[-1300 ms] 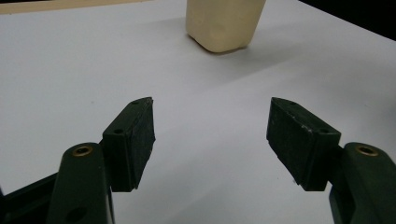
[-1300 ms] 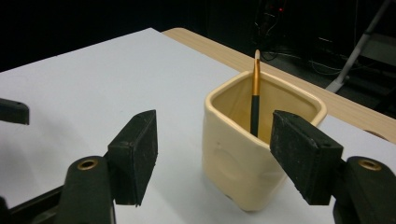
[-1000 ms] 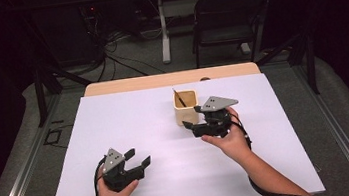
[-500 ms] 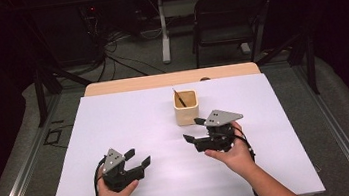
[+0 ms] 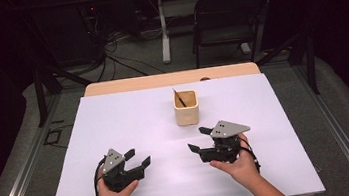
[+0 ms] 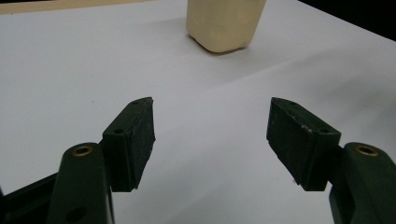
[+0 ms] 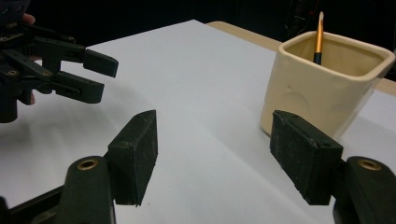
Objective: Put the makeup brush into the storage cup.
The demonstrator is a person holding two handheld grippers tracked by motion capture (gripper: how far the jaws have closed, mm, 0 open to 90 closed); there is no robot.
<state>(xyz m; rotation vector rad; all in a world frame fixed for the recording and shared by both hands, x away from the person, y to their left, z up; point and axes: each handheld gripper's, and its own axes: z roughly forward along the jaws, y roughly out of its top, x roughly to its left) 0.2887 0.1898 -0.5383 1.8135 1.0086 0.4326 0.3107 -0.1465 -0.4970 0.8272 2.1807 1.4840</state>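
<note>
My left gripper [image 5: 138, 159] and right gripper [image 5: 199, 139] are black, each with a grey three-cornered plate, brass-ringed screws and blocky jaws.

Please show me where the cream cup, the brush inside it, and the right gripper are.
cream cup [image 5: 187, 114]: high view, front wall.
brush [image 7: 319, 37]: right gripper view, orange handle above the rim.
right gripper [image 5: 199, 139]: high view, midway between its fingertips.

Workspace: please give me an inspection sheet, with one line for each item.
Surface: white sheet over a wooden table, flat.
Job's things: cream cup upright, with a brush leaning inside.
Clutter: nothing seen.
Grippers: left gripper and right gripper both open and empty, resting near the front edge, apart from the cup.
Cables: black cable loops by the left hand.
Surroundings: chair and floor wires behind the table; dark room.
</note>
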